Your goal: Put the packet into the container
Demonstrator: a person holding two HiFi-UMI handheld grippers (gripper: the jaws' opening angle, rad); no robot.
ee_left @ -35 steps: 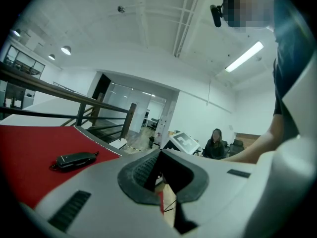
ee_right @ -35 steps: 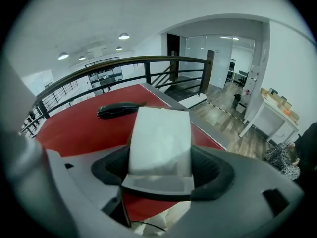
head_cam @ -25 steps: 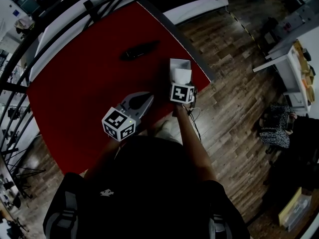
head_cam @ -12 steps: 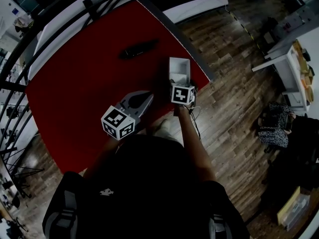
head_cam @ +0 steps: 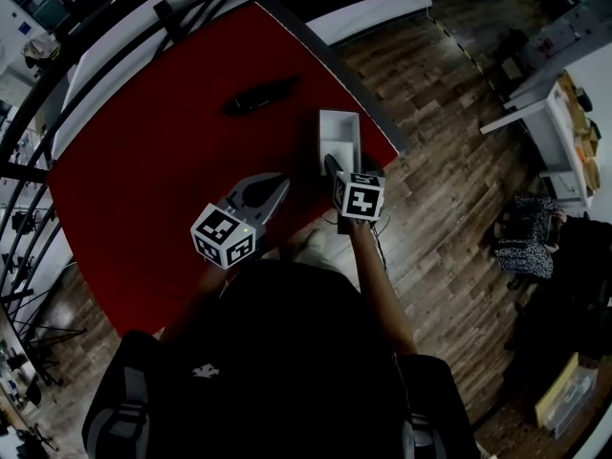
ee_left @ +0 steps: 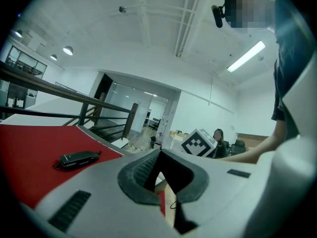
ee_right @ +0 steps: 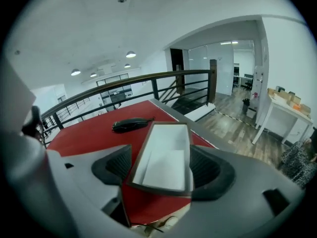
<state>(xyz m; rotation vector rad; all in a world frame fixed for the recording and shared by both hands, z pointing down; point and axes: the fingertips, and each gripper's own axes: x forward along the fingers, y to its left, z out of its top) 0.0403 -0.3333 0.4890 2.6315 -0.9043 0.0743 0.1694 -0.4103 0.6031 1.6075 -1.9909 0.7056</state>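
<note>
So the person is leaning over a red-topped table [head_cam: 143, 161] with a gripper in each hand. The open white rectangular box with a dark rim [ee_right: 168, 139] sits near the table's right edge, on the side by the wooden plank floor [head_cam: 449, 161]. The flat white packet [ee_right: 163, 171] is lying inside it on the bottom, at the end nearer the person.

The right gripper [ee_right: 161, 167] is just short of the box's near end and pointed right at it. Its jaws are spread wide with nothing clamped between them, and you just see the box through the gap. I can't tell whether the pads actually touch the box walls.

The left gripper [ee_left: 158, 155] is off to the left of the box, held above the red top. Its jaws are closed up, tips meeting, and it's got nothing in them.

Further back on the table, well apart from the box, lies a slim black handheld device [head_cam: 260, 96]. Behind the table runs a black metal railing [ee_right: 148, 83].
</note>
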